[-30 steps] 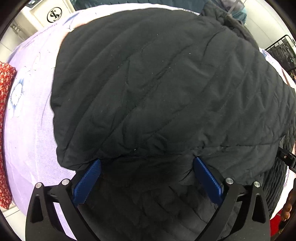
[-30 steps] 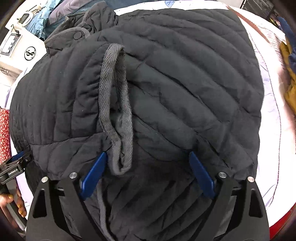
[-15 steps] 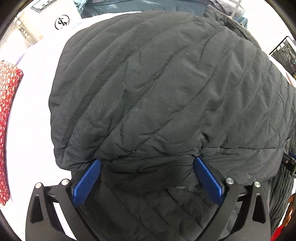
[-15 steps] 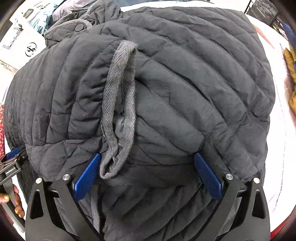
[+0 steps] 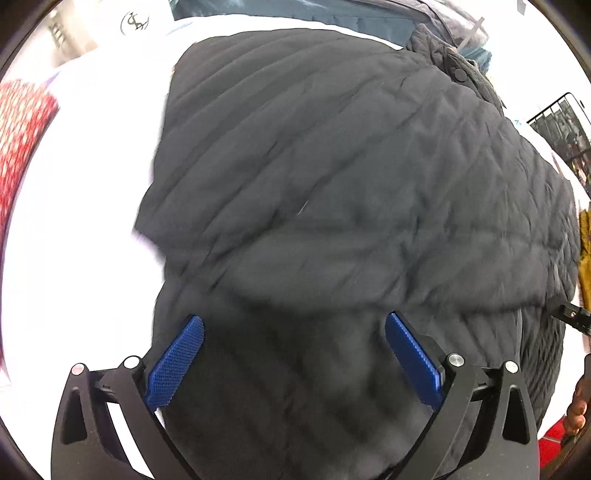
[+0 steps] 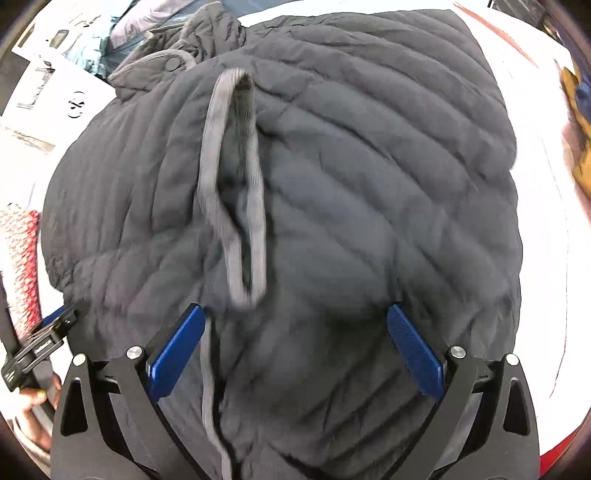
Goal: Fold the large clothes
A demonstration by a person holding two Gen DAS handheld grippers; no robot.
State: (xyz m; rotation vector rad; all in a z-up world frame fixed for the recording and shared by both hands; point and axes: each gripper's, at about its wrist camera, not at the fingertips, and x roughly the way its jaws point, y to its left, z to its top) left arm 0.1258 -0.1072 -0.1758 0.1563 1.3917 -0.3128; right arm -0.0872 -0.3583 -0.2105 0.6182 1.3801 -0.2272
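A black quilted jacket [image 5: 351, 166] lies bunched and doubled over on a white bed surface [image 5: 74, 221]. My left gripper [image 5: 293, 319] is open, its blue pads [image 5: 177, 362] spread wide over the jacket's near fold, gripping nothing. In the right wrist view the same jacket [image 6: 388, 184] fills the frame, with a grey strap loop [image 6: 229, 177] lying down its middle and a collar with a snap button [image 6: 171, 64] at the far end. My right gripper [image 6: 295, 309] is open too, straddling the near fold, the strap's end just beyond its left pad [image 6: 173, 354].
Red patterned cloth [image 5: 18, 129] lies at the left edge, and yellow cloth [image 5: 583, 251] at the right. A pile of blue clothes [image 5: 295, 11] and a black wire rack [image 5: 561, 122] sit beyond the jacket. A white box with a logo [image 6: 75, 105] is far left. A hand [image 6: 33, 402] holds the other gripper.
Both grippers have drawn back from the jacket, so more white surface shows around it. The jacket's upper fold has moved away from the fingertips. Both stay open.
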